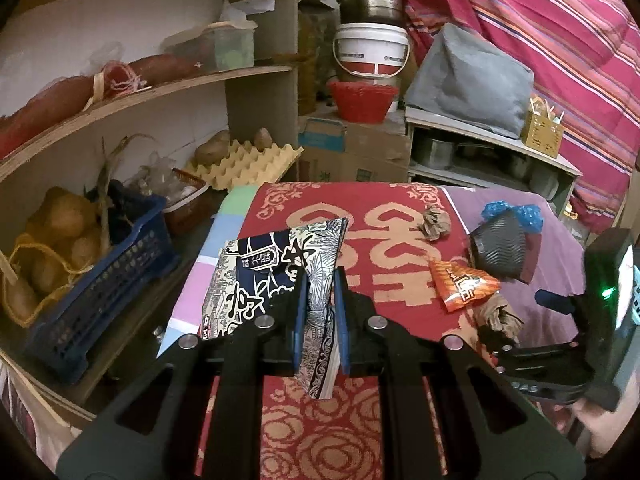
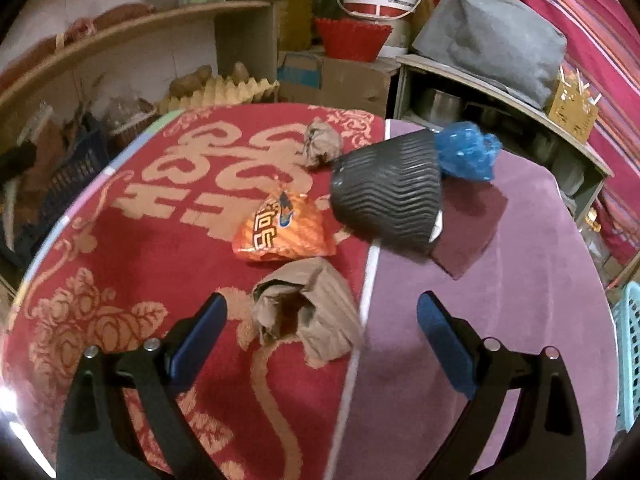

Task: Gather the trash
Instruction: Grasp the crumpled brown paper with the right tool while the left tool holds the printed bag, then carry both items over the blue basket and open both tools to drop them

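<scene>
My left gripper (image 1: 321, 280) is shut on a blue-and-white patterned paper bag (image 1: 276, 276) held over the red patterned cloth (image 1: 320, 432). My right gripper (image 2: 322, 312) is open, its fingers either side of a crumpled brown paper wad (image 2: 308, 312), which also shows in the left wrist view (image 1: 500, 316). An orange snack wrapper (image 2: 284, 228) (image 1: 464, 284) lies just beyond it. A black ribbed cup (image 2: 388, 196) (image 1: 500, 248) lies on its side with a blue plastic bag (image 2: 466, 152) behind it. A second brown paper ball (image 2: 322, 146) (image 1: 436, 222) lies farther back.
A purple cloth (image 2: 500, 320) covers the table's right part. Wooden shelves (image 1: 140, 92) with a blue crate of potatoes (image 1: 88, 276) and an egg tray (image 1: 244, 164) stand left. Cardboard box, red basket (image 1: 362, 100), white bucket and pot are behind. A turquoise basket (image 2: 628, 356) is at right.
</scene>
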Demonstrator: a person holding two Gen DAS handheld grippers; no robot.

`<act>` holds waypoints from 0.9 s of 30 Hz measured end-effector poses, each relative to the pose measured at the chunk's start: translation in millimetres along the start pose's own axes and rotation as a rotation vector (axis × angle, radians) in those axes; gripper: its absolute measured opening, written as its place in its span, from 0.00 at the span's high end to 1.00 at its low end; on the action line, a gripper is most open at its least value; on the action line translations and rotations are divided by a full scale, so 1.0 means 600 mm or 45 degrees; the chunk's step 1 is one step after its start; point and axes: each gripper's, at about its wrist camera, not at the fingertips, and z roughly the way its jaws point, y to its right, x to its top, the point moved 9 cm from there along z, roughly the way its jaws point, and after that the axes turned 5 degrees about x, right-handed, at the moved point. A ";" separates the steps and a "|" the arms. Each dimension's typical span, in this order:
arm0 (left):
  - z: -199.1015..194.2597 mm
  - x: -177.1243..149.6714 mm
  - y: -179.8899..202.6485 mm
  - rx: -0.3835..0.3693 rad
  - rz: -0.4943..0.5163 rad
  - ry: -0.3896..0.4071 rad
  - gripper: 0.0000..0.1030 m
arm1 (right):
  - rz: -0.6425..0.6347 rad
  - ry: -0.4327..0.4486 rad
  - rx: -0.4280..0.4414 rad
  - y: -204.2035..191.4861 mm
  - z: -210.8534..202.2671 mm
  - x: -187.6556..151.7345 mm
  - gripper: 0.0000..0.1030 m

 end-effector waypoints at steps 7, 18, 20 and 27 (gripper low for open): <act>0.001 0.002 0.007 0.000 0.018 0.006 0.89 | -0.035 -0.050 0.031 -0.002 0.024 -0.005 0.52; -0.016 0.028 0.072 -0.005 0.054 0.054 0.89 | 0.002 0.043 0.077 0.068 -0.048 0.006 0.57; -0.022 0.034 0.092 -0.019 0.061 0.066 0.89 | 0.019 0.055 0.063 0.098 -0.061 0.004 0.57; -0.041 0.055 0.182 -0.090 0.075 0.106 0.89 | 0.114 0.105 0.014 0.215 -0.112 -0.006 0.57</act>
